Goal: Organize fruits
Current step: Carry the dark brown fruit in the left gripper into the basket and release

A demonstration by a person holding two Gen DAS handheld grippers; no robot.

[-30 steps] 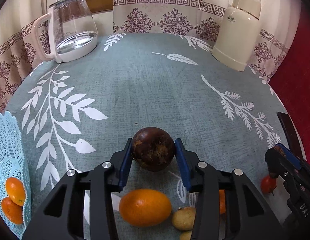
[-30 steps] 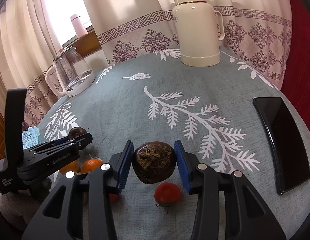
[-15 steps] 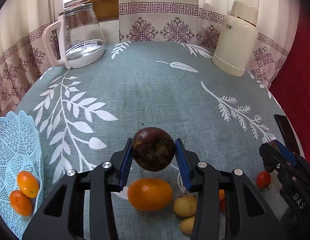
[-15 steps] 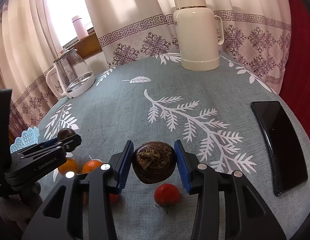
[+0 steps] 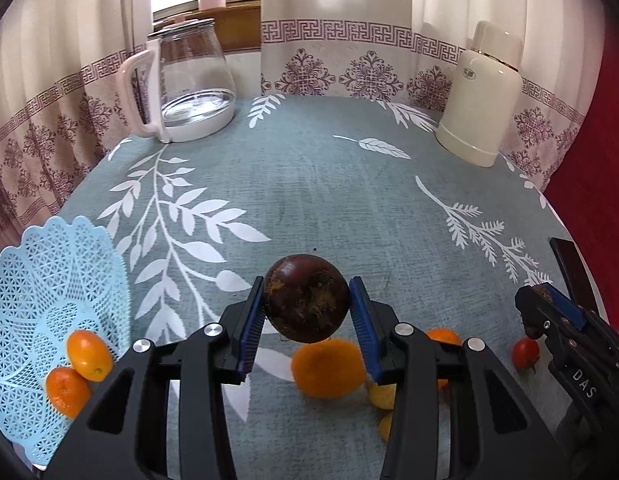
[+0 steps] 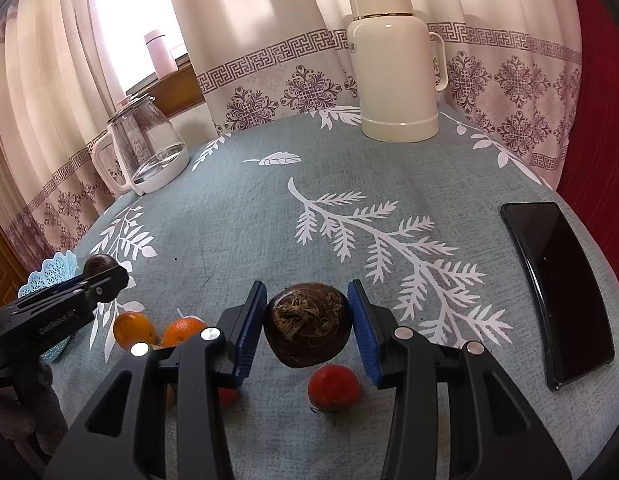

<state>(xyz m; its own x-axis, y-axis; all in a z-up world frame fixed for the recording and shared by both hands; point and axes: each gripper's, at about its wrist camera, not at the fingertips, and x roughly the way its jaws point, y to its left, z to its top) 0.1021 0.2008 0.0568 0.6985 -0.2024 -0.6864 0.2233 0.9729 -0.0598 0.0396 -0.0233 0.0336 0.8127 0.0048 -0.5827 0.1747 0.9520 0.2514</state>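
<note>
My left hand-held gripper (image 5: 307,312) is squeezed on a dark round fruit (image 5: 306,303), up off the table (image 5: 329,200), right of the blue basket (image 5: 49,280). My right hand-held gripper (image 6: 307,316) squeezes a brown fruit (image 6: 307,324) above a red tomato (image 6: 333,388).

A home dining spot: patterned curtains (image 6: 309,92), leaf-print tablecloth (image 6: 349,208), thermos (image 6: 393,72), glass kettle (image 5: 189,84).

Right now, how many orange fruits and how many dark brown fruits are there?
Orange fruits: 4 (two in the blue basket, two on the cloth)
Dark fruits: 2 (one in the left tool, one in the right tool)
Total: 6
</note>
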